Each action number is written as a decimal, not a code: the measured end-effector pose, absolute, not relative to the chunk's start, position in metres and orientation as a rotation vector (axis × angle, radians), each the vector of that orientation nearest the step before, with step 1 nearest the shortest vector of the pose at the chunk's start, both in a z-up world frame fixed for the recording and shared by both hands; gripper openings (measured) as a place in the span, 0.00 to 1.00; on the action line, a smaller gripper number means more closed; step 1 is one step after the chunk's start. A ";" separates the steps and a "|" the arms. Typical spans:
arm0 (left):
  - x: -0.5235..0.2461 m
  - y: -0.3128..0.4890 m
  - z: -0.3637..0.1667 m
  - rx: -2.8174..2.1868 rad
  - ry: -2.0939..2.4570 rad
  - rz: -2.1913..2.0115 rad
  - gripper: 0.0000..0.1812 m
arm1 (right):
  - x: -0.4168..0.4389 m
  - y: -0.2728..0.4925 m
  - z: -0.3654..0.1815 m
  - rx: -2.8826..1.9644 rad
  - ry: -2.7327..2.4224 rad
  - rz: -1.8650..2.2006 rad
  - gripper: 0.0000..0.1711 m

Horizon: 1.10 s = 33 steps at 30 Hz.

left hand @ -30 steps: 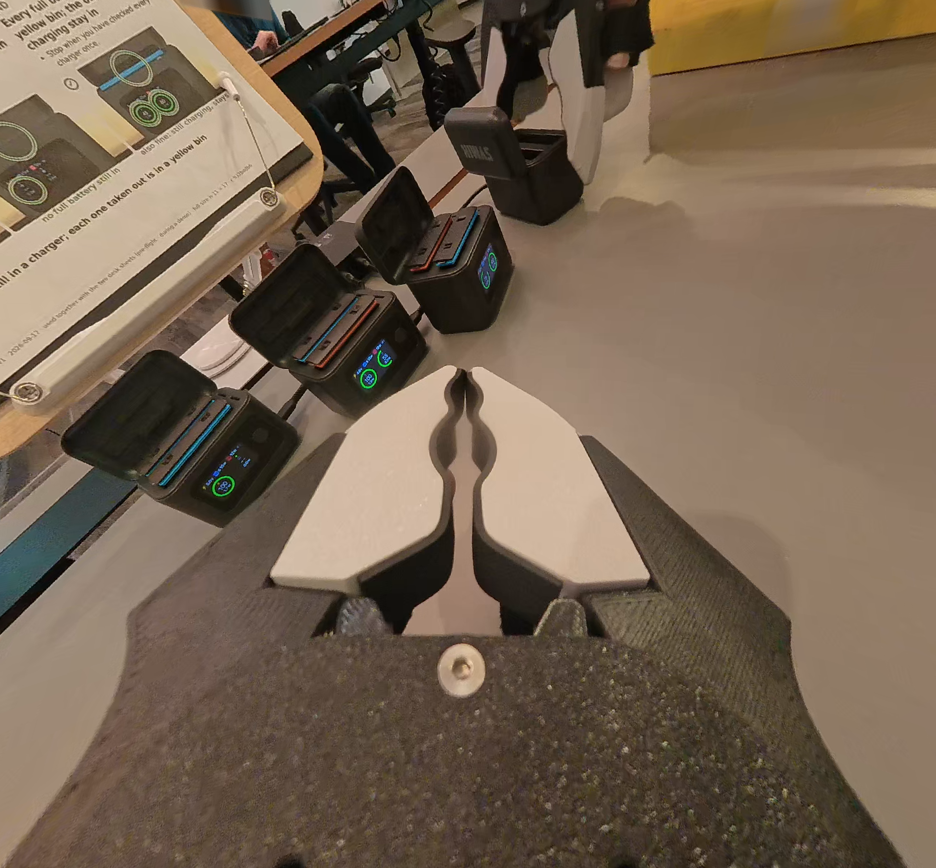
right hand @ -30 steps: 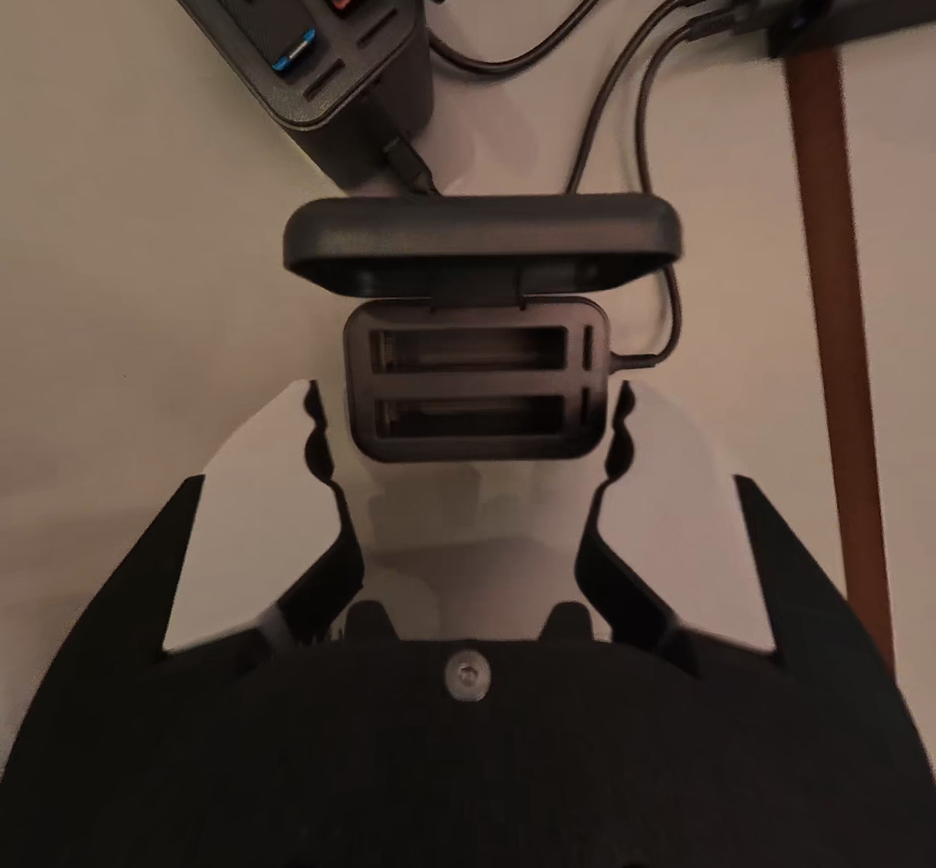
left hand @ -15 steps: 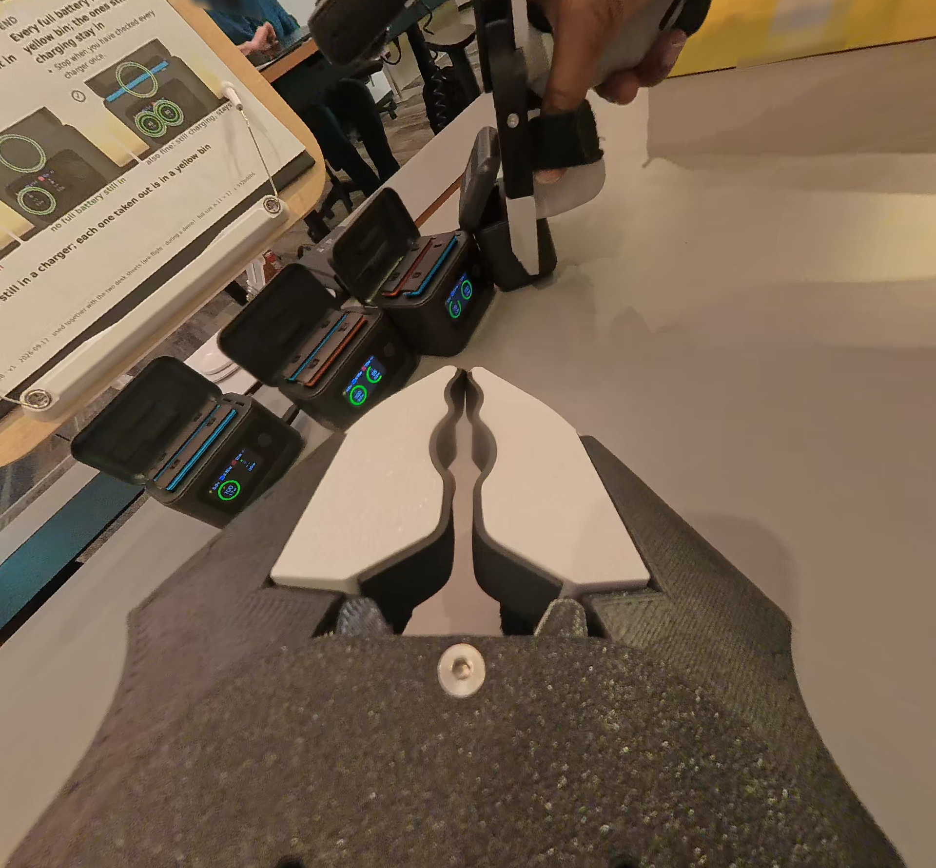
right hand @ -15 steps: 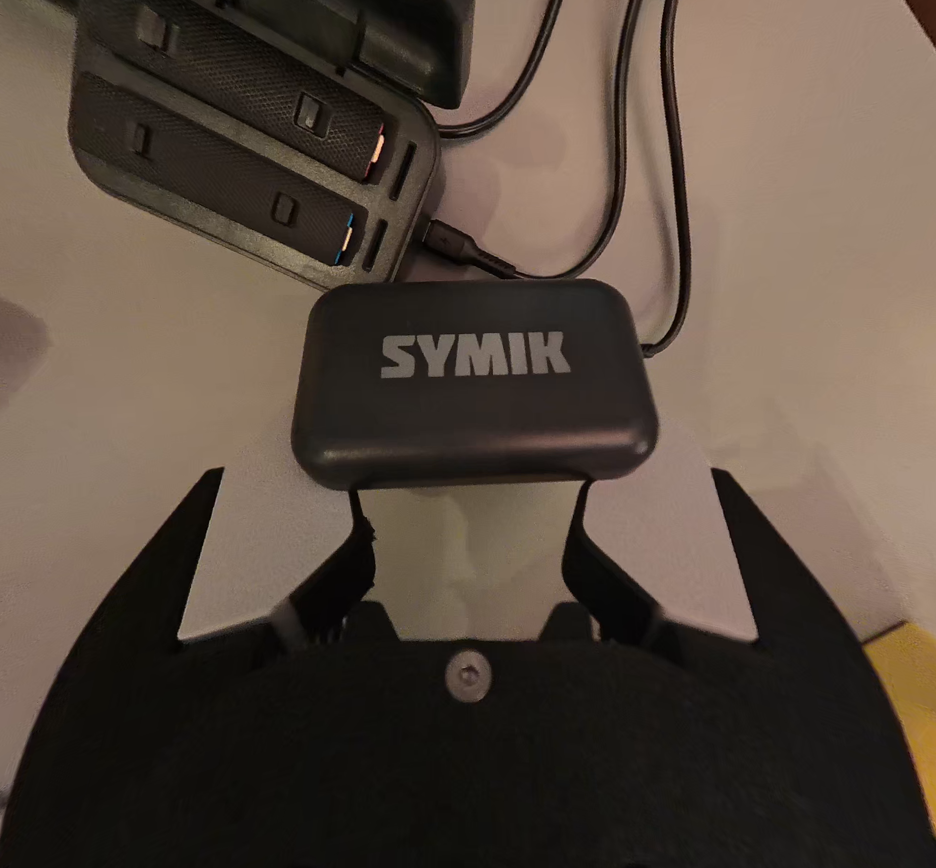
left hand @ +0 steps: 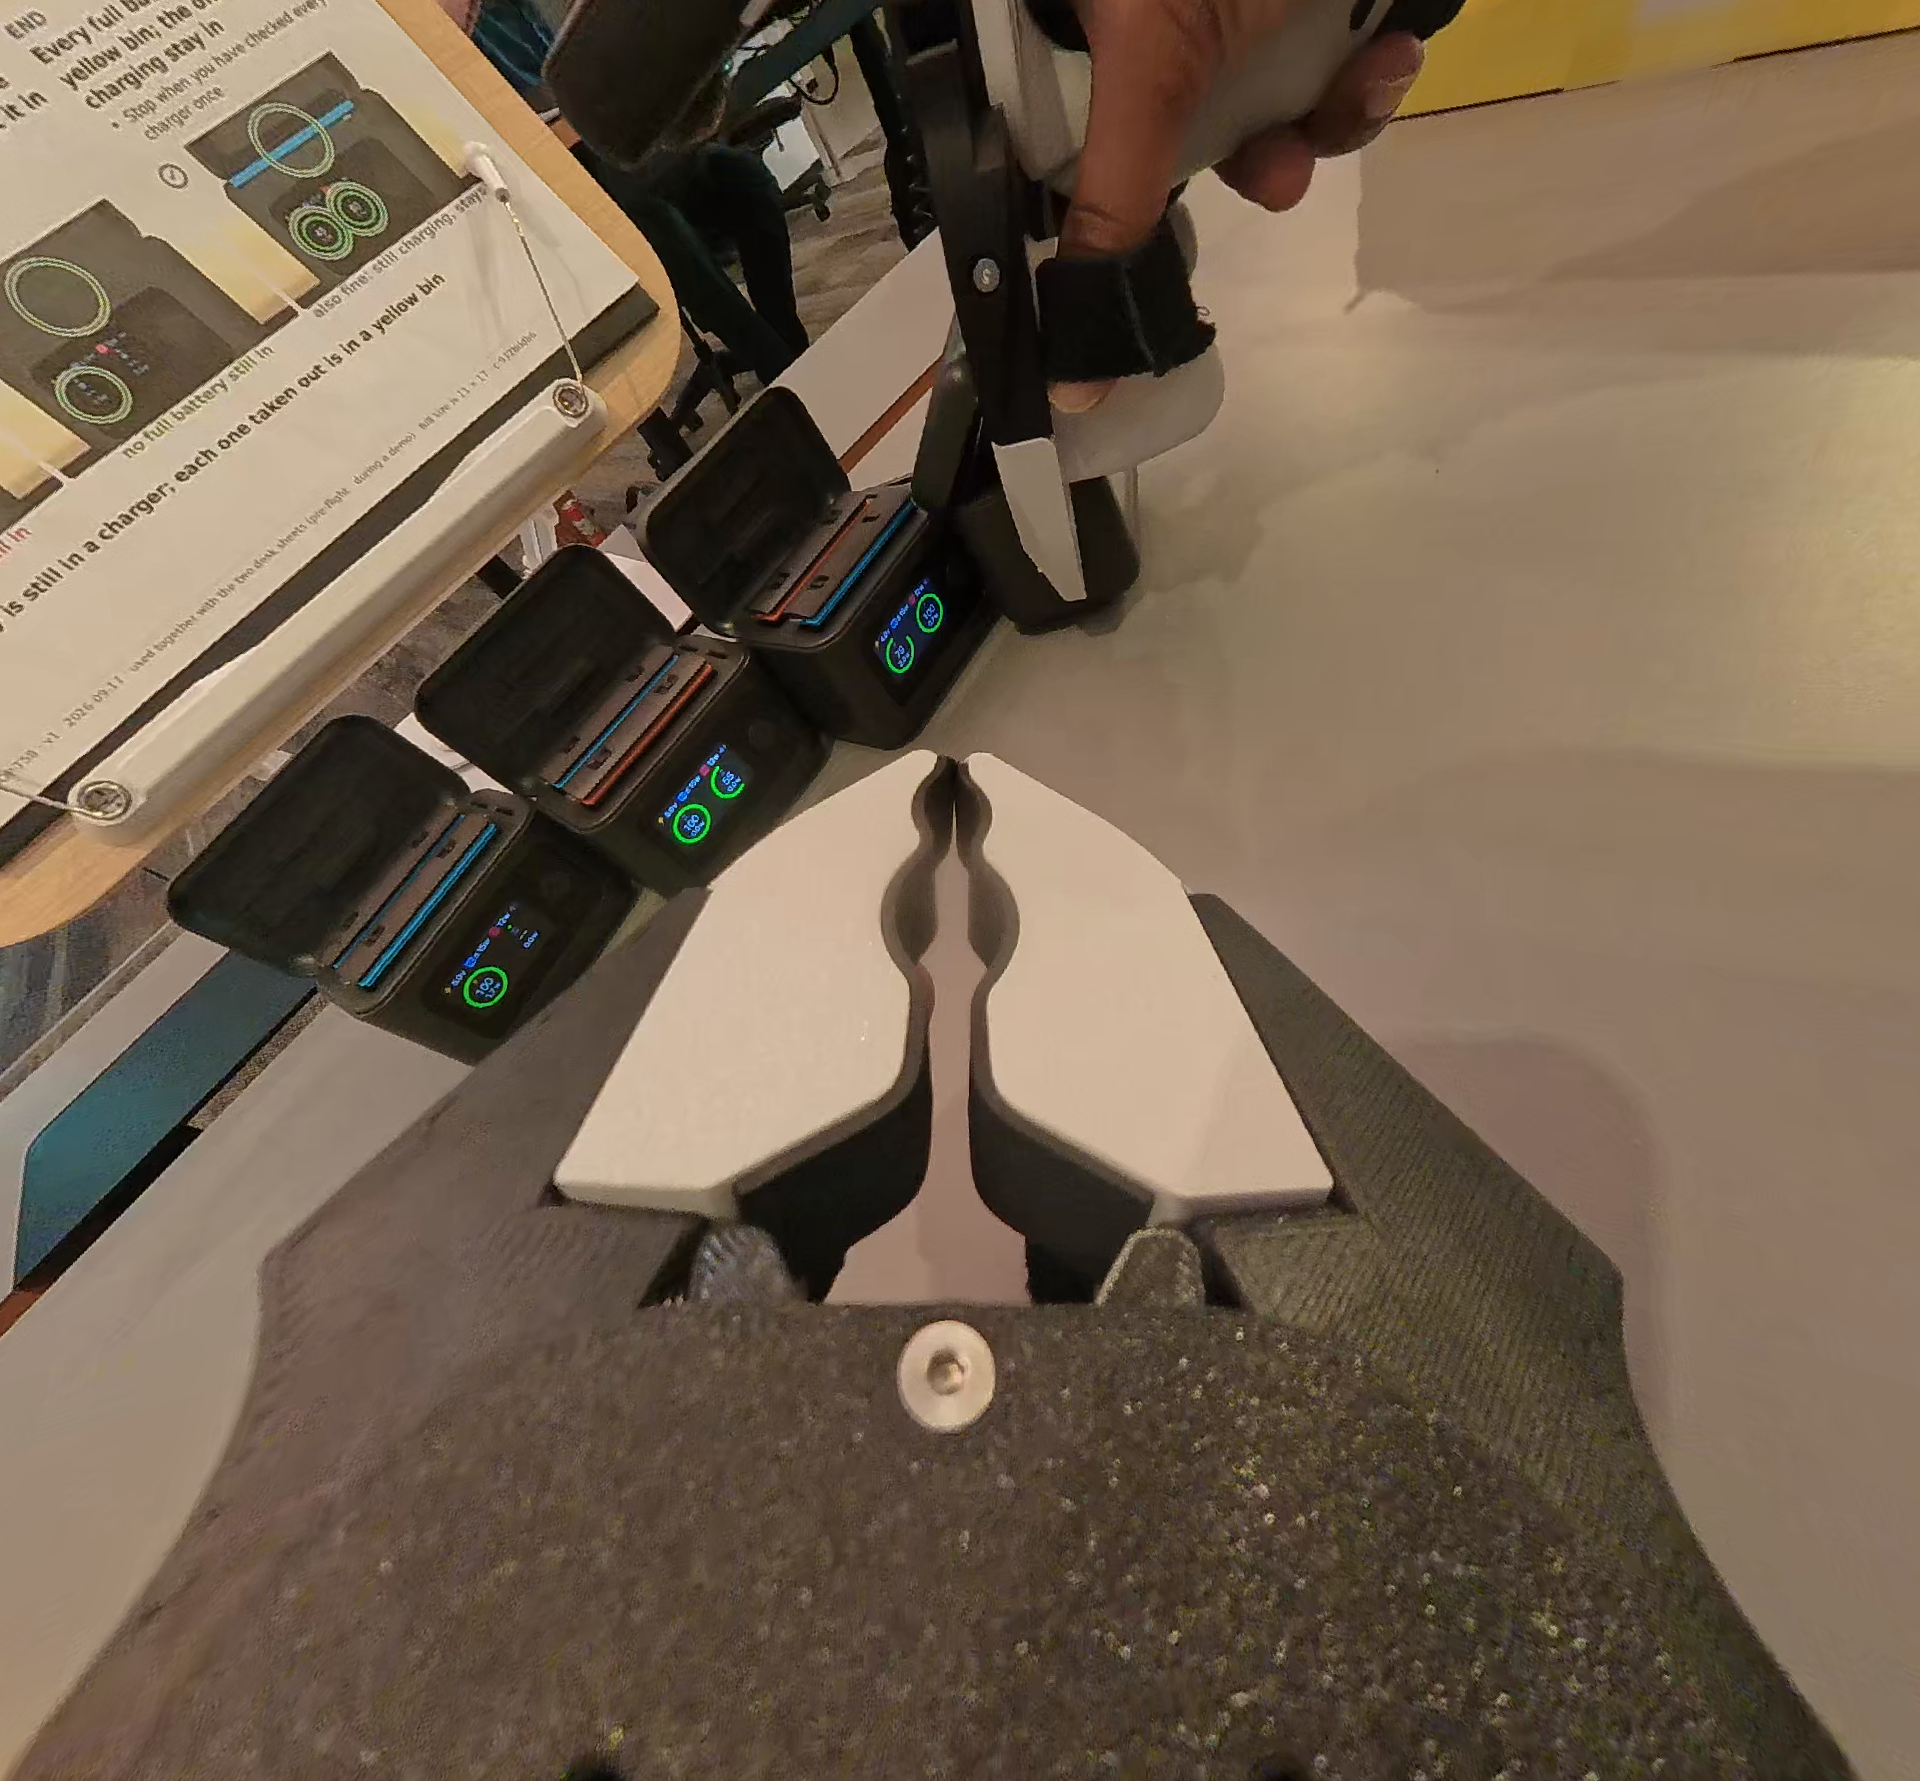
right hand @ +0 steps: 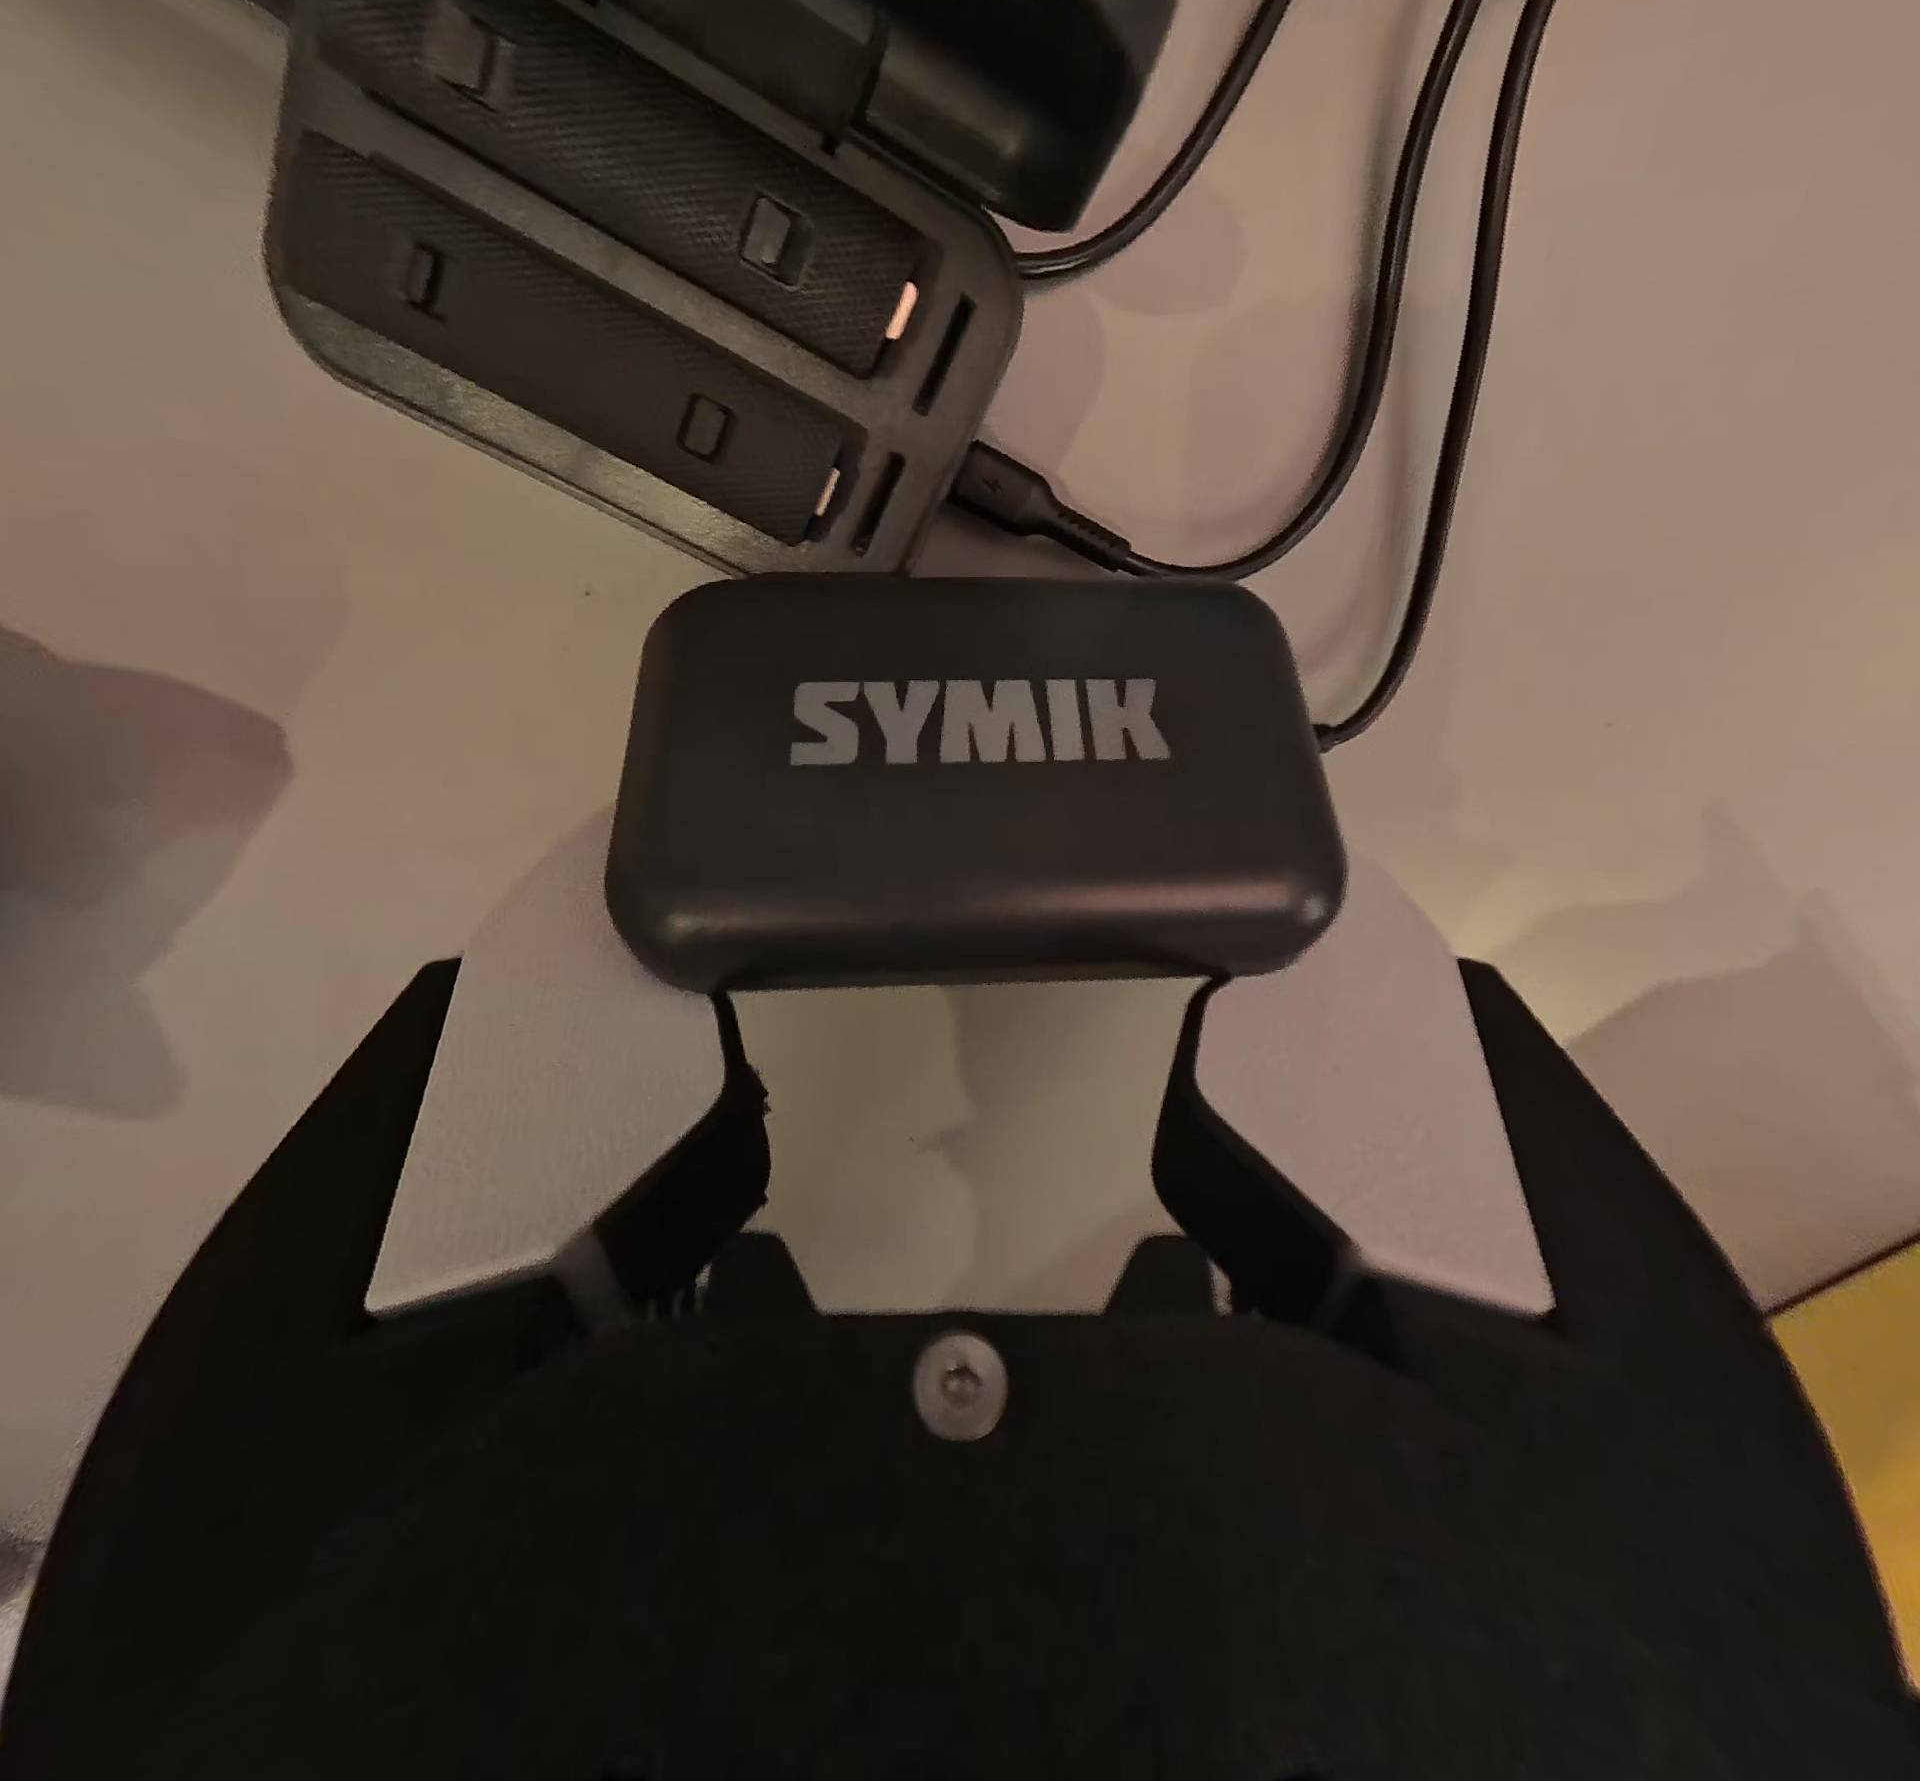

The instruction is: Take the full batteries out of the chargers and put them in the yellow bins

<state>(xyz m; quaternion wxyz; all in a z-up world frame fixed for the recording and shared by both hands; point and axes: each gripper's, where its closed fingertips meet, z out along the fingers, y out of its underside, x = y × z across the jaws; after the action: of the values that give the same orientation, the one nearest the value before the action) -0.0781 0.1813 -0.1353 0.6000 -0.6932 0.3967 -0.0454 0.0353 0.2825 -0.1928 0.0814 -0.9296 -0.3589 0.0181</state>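
Grey table (left hand: 1558, 692) carries a row of four black chargers. Three stand open with batteries seated: nearest charger (left hand: 457, 942), middle charger (left hand: 665, 765), third charger (left hand: 862, 609). Far charger (right hand: 971, 781) has its lid down. Right gripper (right hand: 951, 993) is spread wide, fingers either side of it; contact unclear. Left gripper (left hand: 951, 775) is clenched empty, hovering beside the row. Cables (right hand: 1455, 277) run behind.
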 end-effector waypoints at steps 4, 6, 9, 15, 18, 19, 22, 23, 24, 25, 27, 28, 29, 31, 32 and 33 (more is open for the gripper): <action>-0.079 0.182 -0.138 -1.615 0.924 -0.102 0.00 | 0.027 0.283 -0.184 -2.720 -1.110 0.114 0.55; -0.078 0.182 -0.138 -1.618 0.925 -0.105 0.00 | 0.025 0.284 -0.179 -2.693 -1.132 0.134 0.54; -0.079 0.182 -0.140 -1.622 0.929 -0.104 0.00 | 0.029 0.286 -0.173 -2.680 -1.193 0.132 0.52; -0.079 0.183 -0.140 -1.624 0.932 -0.106 0.00 | 0.030 0.292 -0.157 -2.630 -1.281 0.172 0.47; -0.079 0.182 -0.141 -1.625 0.937 -0.105 0.00 | 0.025 0.294 -0.148 -2.570 -1.385 0.198 0.48; -0.079 0.182 -0.142 -1.625 0.938 -0.105 0.00 | 0.023 0.293 -0.146 -2.532 -1.458 0.201 0.48; -0.078 0.182 -0.143 -1.627 0.942 -0.106 0.00 | 0.024 0.296 -0.144 -2.288 -1.816 0.074 0.45; -0.078 0.182 -0.143 -1.627 0.944 -0.104 0.00 | 0.024 0.297 -0.144 -2.166 -1.946 0.017 0.44; -0.079 0.182 -0.143 -1.627 0.944 -0.103 0.00 | 0.023 0.298 -0.144 -2.059 -2.043 -0.029 0.40; -0.079 0.183 -0.143 -1.627 0.944 -0.102 0.00 | 0.021 0.298 -0.144 -1.975 -2.113 -0.056 0.37; -0.079 0.183 -0.143 -1.628 0.943 -0.100 0.00 | 0.015 0.297 -0.144 -1.835 -2.231 -0.102 0.29; -0.080 0.183 -0.143 -1.629 0.942 -0.100 0.00 | 0.015 0.299 -0.143 -1.767 -2.285 -0.155 0.27; -0.080 0.183 -0.144 -1.630 0.942 -0.101 0.00 | 0.015 0.301 -0.143 -1.715 -2.330 -0.195 0.22; -0.080 0.183 -0.144 -1.632 0.944 -0.103 0.00 | 0.018 0.302 -0.144 -1.680 -2.397 -0.246 0.10; -0.080 0.183 -0.145 -1.633 0.946 -0.104 0.00 | 0.021 0.303 -0.143 -1.701 -2.415 -0.270 0.10; -0.079 0.183 -0.145 -1.633 0.948 -0.106 0.00 | 0.023 0.305 -0.143 -1.747 -2.421 -0.288 0.10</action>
<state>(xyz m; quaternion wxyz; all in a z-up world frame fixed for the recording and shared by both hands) -0.0792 0.1831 -0.1450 0.5853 -0.7001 0.4064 -0.0453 0.0231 0.3046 -0.1427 0.0709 -0.5809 -0.8052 -0.0958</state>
